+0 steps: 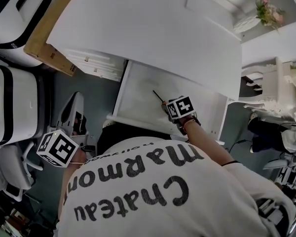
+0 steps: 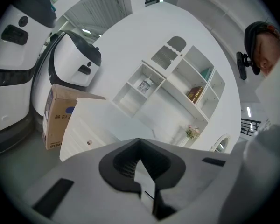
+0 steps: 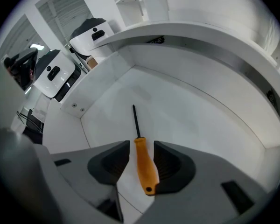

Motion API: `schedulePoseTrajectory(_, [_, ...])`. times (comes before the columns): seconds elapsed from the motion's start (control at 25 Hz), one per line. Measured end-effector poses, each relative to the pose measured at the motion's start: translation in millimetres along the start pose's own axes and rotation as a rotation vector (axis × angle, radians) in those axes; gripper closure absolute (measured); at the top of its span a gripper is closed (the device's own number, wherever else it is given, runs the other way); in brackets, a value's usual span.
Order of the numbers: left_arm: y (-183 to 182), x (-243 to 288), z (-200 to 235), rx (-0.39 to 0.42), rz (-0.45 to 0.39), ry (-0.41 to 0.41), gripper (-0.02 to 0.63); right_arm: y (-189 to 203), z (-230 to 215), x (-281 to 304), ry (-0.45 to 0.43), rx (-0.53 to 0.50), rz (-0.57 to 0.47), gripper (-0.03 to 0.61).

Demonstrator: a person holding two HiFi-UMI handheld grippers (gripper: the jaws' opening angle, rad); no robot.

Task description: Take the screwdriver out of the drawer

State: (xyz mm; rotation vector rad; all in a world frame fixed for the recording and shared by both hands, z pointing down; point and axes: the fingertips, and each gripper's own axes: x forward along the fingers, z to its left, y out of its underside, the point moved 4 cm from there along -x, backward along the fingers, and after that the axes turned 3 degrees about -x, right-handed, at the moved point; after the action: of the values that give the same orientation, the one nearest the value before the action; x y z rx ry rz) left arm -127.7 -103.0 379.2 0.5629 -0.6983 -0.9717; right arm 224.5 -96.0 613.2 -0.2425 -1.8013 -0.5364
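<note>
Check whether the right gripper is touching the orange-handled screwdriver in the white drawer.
Cannot tell. In the right gripper view the right gripper straddles the orange-handled screwdriver, jaws open: a gap shows at one pad, but the handle's end overlaps the other.

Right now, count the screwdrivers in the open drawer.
1. The screwdriver lies on the drawer floor, its orange handle between the open jaws of the right gripper. The gripper body hides some of the floor.

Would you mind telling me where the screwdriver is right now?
In the right gripper view, the screwdriver lies in the open drawer, its orange handle between the right gripper's open jaws.
</note>
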Motion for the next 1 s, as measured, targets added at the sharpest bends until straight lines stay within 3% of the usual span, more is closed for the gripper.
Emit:
schedulePoseTrajectory(0.4, [-8, -15, 8, 0.003, -0.019, -0.02, 0.591, 10, -6, 9, 0.051, 0.007, 0.053, 0.428])
schedulePoseTrajectory(0.52, [-10, -16, 11, 0.0, -0.021, -0.015, 0.591, 9, -4, 9, 0.055, -0.001, 0.061, 0.47])
schedulePoseTrajectory(1.0, [-23, 5, 12, 0.014, 0.012, 0.061, 0.591, -8, 10, -12, 0.043, 0.036, 0.031, 0.482])
